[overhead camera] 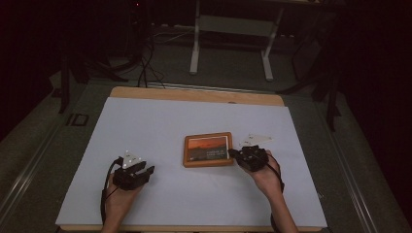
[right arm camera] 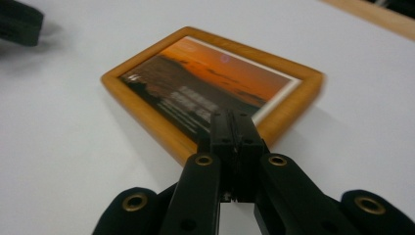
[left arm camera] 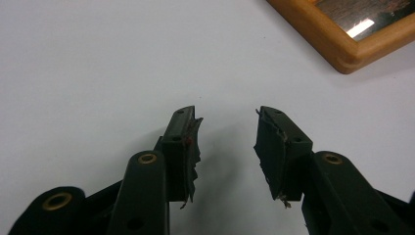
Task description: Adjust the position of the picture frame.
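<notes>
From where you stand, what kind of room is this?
Probably a lab or recording workspace, not a home: a bare table with a white sheet, loose cables on a grey floor, and a metal bench frame behind, in dim light.

In the left gripper view the wooden picture frame point(left arm camera: 342, 36) is cut off by the top and right edges, one corner showing beyond the left gripper point(left arm camera: 227, 142). In the right gripper view the right gripper point(right arm camera: 234, 128) hides part of the frame's near edge (its printed lettering is too blurred to read), and whether the closed tips touch it cannot be told.
</notes>
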Demonstrator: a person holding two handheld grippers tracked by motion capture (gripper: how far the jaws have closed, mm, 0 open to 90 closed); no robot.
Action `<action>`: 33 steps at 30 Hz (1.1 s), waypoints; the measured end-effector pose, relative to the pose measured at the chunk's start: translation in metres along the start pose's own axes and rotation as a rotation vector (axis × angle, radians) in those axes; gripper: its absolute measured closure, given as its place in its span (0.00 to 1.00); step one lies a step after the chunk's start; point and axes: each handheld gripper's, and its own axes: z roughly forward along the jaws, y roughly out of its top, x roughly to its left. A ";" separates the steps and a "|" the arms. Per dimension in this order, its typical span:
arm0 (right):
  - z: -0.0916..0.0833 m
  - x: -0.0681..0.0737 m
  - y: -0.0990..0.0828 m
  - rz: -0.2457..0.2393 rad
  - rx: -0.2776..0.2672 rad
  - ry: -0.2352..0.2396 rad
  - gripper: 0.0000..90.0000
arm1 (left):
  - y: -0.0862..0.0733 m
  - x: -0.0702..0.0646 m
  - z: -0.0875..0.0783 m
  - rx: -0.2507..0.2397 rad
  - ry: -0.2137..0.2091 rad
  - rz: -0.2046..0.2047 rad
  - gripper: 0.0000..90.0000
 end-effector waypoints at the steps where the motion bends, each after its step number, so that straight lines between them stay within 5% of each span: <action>1: 0.003 0.001 0.002 -0.009 0.006 0.000 1.00 | 0.000 0.000 0.000 0.001 -0.003 0.003 0.66; 8: 0.019 0.004 0.004 -0.015 0.037 0.005 1.00 | 0.000 -0.001 0.000 -0.007 -0.006 0.009 0.65; 25: 0.023 0.006 -0.001 -0.026 0.058 0.004 0.99 | 0.000 0.000 0.000 -0.002 -0.016 0.008 0.64; 33: 0.024 0.011 -0.001 -0.034 0.051 0.009 0.97 | 0.003 -0.001 0.003 -0.013 -0.093 -0.019 0.65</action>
